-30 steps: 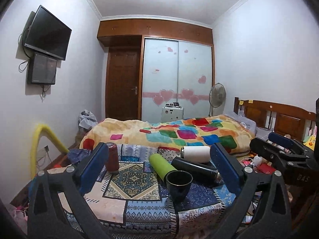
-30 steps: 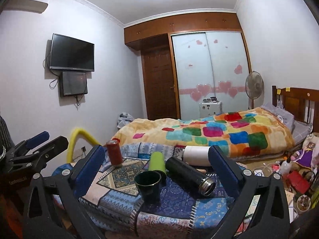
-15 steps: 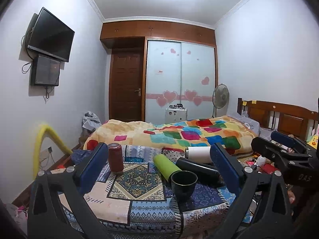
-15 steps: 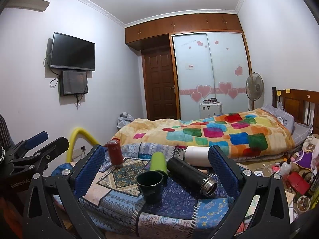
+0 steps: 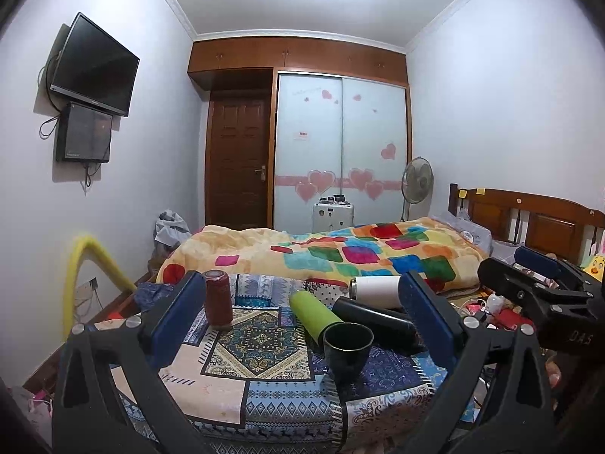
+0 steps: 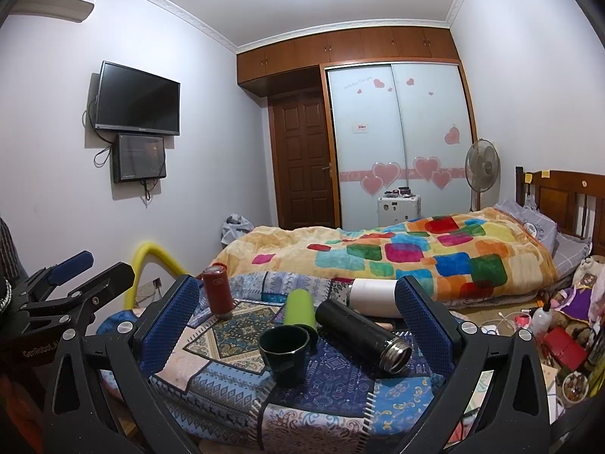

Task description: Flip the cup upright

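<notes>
A dark green cup (image 5: 347,352) stands upright, mouth up, near the front of the patterned tablecloth (image 5: 227,389); it also shows in the right wrist view (image 6: 285,355). A green bottle (image 5: 314,316), a black flask (image 6: 361,333) and a white bottle (image 6: 372,295) lie on their sides behind it. A red bottle (image 5: 218,299) stands upright at the left. My left gripper (image 5: 302,321) is open and empty, held back from the table. My right gripper (image 6: 297,321) is open and empty too.
A bed with a colourful blanket (image 5: 340,253) lies behind the table. Its wooden headboard (image 5: 529,215) is at the right. A yellow tube (image 5: 90,265) arches at the left. Clutter (image 6: 556,336) covers the floor at the right. The other gripper shows at each view's edge (image 5: 548,302).
Both grippers have drifted slightly and tilted up a little; the table's objects sit a bit lower in view. Nothing on the table has moved.
</notes>
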Motion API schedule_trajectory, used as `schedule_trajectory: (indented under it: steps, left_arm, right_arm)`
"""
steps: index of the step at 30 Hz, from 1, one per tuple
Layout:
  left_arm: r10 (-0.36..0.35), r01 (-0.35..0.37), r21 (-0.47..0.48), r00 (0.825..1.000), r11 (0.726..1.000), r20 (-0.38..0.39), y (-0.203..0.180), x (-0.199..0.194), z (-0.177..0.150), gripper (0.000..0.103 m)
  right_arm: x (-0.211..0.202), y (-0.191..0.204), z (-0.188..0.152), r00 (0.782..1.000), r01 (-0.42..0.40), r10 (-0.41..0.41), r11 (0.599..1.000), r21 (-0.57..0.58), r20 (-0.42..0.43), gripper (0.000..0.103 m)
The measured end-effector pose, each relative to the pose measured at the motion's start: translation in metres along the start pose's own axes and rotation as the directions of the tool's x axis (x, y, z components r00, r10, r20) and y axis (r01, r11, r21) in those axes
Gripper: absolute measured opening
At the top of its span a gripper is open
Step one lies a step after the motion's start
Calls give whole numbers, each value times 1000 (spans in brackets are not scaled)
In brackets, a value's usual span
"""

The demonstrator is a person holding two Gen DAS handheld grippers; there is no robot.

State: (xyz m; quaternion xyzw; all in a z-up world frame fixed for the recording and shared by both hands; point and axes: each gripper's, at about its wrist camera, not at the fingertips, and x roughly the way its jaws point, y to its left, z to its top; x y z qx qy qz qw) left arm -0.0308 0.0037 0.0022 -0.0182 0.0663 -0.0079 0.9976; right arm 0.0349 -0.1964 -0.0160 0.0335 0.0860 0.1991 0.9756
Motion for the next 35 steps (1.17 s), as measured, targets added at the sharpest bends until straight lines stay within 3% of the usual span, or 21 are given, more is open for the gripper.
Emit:
schedule_trajectory:
  steps: [35]
  left_arm:
    - [-35, 35, 1, 999, 999, -21, 0, 7, -2, 103]
  right_arm:
    - [-3, -8, 1, 1000, 0, 0, 1000, 1, -3, 103]
